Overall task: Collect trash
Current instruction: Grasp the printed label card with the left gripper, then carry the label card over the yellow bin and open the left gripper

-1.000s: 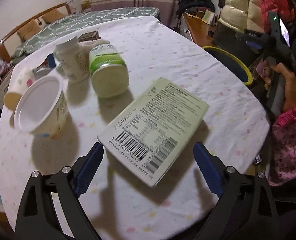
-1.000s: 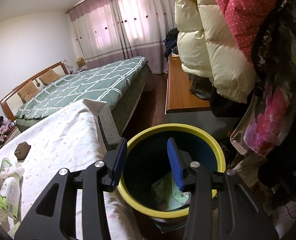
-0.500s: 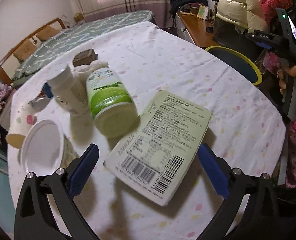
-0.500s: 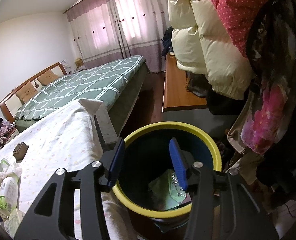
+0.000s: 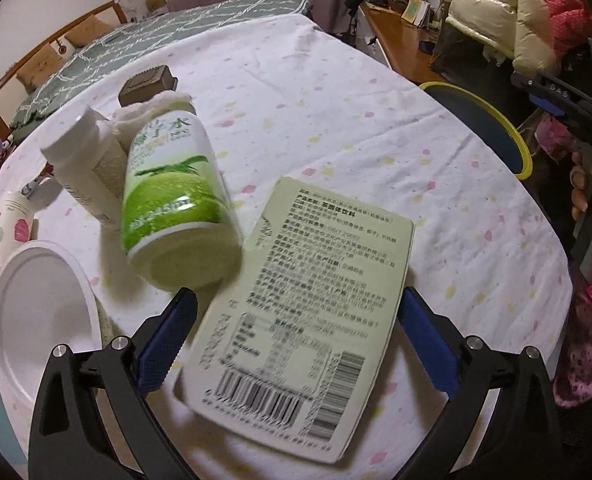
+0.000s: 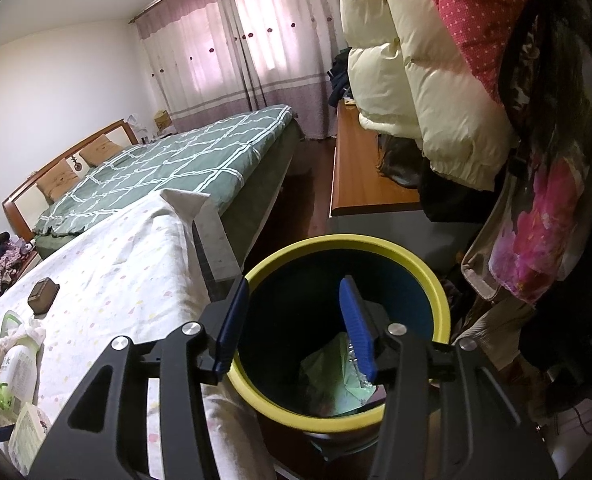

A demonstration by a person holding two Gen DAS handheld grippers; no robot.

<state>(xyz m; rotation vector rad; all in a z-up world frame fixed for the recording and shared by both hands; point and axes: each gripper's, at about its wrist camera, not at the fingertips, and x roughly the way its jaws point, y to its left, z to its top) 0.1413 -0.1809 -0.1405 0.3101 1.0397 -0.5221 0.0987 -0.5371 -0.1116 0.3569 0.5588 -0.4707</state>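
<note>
A flat pale-green drink carton (image 5: pixel 308 300) lies label-up on the dotted tablecloth (image 5: pixel 336 112). My left gripper (image 5: pixel 296 342) is open and points down over it, one blue pad just outside each long edge, neither pressing. A green-labelled bottle (image 5: pixel 176 200) lies on its side just beyond the left pad. My right gripper (image 6: pixel 296 326) hangs over the yellow-rimmed bin (image 6: pixel 336 240), jaws apart with nothing between them. Crumpled green trash (image 6: pixel 336 380) lies in the bin's bottom.
A white bottle (image 5: pixel 80 168), a white tub (image 5: pixel 44 320), a paper cup (image 5: pixel 8 228) and a small brown box (image 5: pixel 148 84) crowd the table's left side. The bin (image 5: pixel 512 136) stands off the table's right edge, beside a person's hand (image 5: pixel 588 188). Coats (image 6: pixel 436 80) hang above the bin.
My left gripper has advanced over the carton, which now sits between its fingers, and its jaws have widened. The green bottle looms nearer. The right gripper has stayed over the bin.
</note>
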